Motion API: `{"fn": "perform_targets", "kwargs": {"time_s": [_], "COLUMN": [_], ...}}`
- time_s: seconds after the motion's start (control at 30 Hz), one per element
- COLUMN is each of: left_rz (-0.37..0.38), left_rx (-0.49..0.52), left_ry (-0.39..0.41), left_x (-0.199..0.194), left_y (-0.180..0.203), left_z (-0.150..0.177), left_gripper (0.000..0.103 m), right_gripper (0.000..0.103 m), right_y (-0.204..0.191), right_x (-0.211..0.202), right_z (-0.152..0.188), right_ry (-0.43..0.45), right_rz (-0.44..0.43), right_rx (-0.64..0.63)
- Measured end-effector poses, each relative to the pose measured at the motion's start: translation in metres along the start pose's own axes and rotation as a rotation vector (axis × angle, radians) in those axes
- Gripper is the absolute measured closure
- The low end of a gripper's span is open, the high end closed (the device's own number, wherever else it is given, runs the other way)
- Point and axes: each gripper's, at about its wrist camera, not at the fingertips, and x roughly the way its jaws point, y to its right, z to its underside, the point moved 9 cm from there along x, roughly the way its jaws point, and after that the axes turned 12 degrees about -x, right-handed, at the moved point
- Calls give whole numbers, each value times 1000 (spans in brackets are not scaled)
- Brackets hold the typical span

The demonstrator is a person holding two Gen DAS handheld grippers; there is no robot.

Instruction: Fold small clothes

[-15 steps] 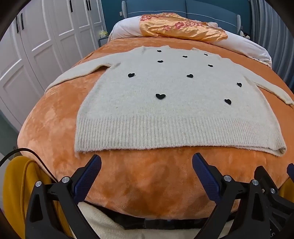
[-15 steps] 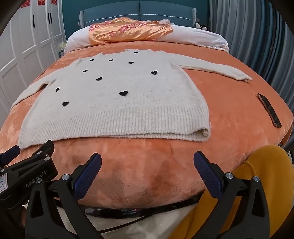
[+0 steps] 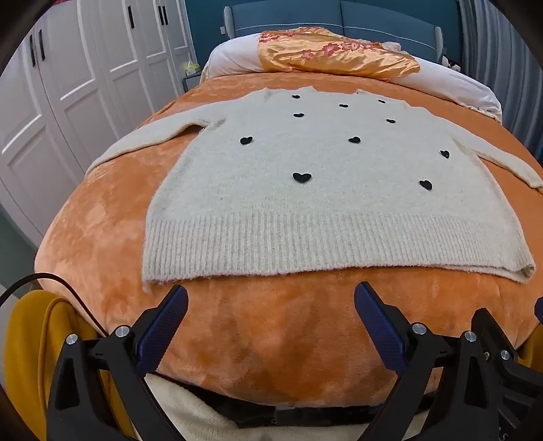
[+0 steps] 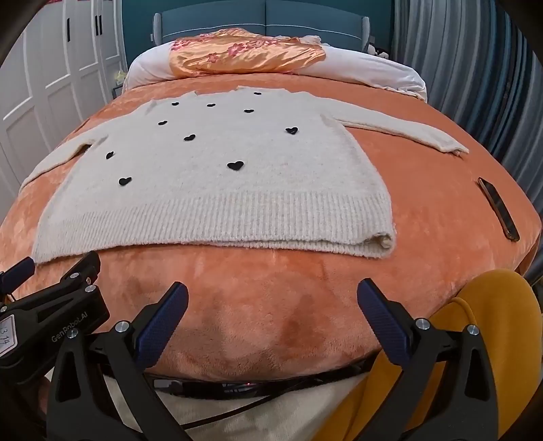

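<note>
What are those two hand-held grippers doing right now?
Left hand-held gripper: open, holding nothing.
Right hand-held gripper: open, holding nothing.

- Sweater (image 3: 325, 203): cream, dotted with black hearts (image 3: 301, 177).
- Blanket (image 3: 271, 339): mottled orange.
- Quilt (image 3: 336, 54): shiny gold, red flowers.
- Headboard (image 3: 339, 15): teal.
- Wardrobe (image 3: 85, 84): white.
- Tongs' pads (image 3: 163, 325): dark blue.

From my right wrist camera I read "GenRobot.AI" in pale letters on the black body of the left gripper (image 4: 13, 274), at the lower left of the frame. Just left of that, at the frame's edge, a small white tag (image 4: 6, 334) on the same gripper carries digits that look like "3 14", partly cut off, so I am not sure of them. In my left wrist camera I find nothing readable.
</note>
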Motion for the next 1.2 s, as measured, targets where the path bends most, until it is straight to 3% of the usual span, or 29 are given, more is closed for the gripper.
{"fn": "perform_targets", "kwargs": {"time_s": [1.2], "left_rz": [-6], "left_rx": [-6], "left_ry": [6], "left_x": [5], "left_y": [-3], "left_z": [8], "left_gripper": [8], "right_gripper": [6], "right_y": [-1], "right_x": [-1], "right_z": [-1], "right_ry": [9], "right_rz": [19], "right_rx": [-27]}}
